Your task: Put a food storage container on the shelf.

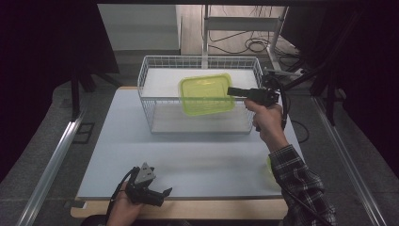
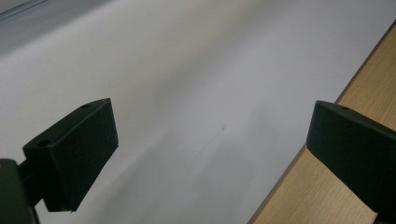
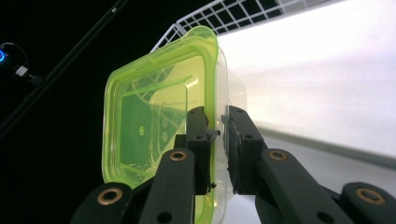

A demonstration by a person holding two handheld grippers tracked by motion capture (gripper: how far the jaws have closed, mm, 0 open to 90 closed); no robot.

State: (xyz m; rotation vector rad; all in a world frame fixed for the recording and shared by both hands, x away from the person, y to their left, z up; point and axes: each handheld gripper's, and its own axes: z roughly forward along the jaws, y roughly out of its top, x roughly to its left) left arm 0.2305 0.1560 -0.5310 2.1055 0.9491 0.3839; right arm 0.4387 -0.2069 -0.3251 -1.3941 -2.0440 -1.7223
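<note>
A clear plastic box with a yellow-green lid (image 1: 206, 94) hangs tilted inside the white wire basket (image 1: 155, 63) at the back of the table. My right gripper (image 1: 230, 91) is shut on the box's right rim; in the right gripper view its jaws pinch the lid's edge (image 3: 215, 140), with the box (image 3: 154, 126) on edge in front of the camera. My left gripper (image 1: 162, 194) rests low at the table's front edge, jaws wide open with nothing between its fingers (image 2: 74, 154); the left gripper view looks down on bare white table.
The white tabletop (image 1: 197, 155) spreads between basket and front edge, with a wooden border (image 2: 327, 196) along the front. A yellow-green thing (image 1: 269, 165) peeks out beside the right sleeve. Metal rails (image 1: 51, 160) run along both sides; cables lie on the floor behind.
</note>
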